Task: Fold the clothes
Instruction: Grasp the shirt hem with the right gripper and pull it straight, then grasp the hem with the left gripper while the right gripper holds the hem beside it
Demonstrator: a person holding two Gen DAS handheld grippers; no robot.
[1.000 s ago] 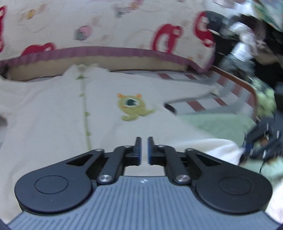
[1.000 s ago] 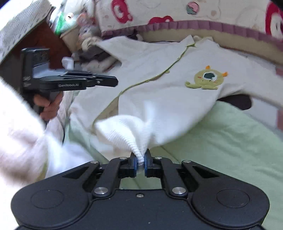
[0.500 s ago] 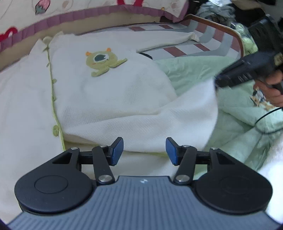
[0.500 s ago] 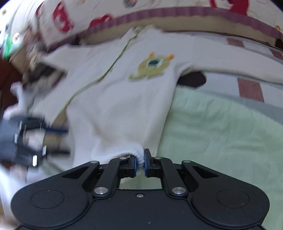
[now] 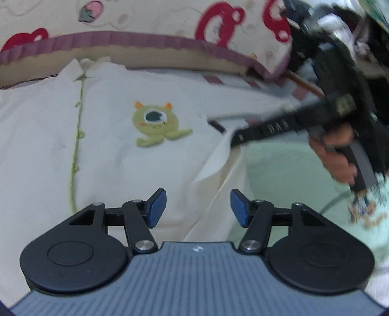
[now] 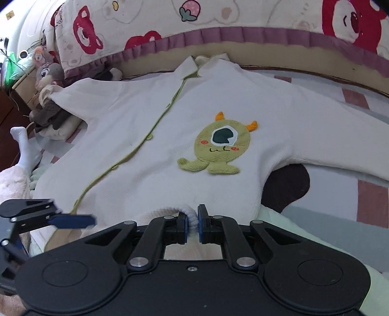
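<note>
A cream baby garment [image 6: 150,136] with a green one-eyed monster patch [image 6: 218,145] lies spread, front up.

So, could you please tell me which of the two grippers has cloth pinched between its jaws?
The right gripper: its jaws are shut on the cuff of the cream garment. The left gripper stands open with nothing between its jaws.

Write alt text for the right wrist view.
The right hand-held gripper is shut on the hem of a cream baby garment spread flat on a bed, its green one-eyed monster patch facing up. The left hand-held gripper hovers at the lower left; a bear-print quilt lies behind.
</note>
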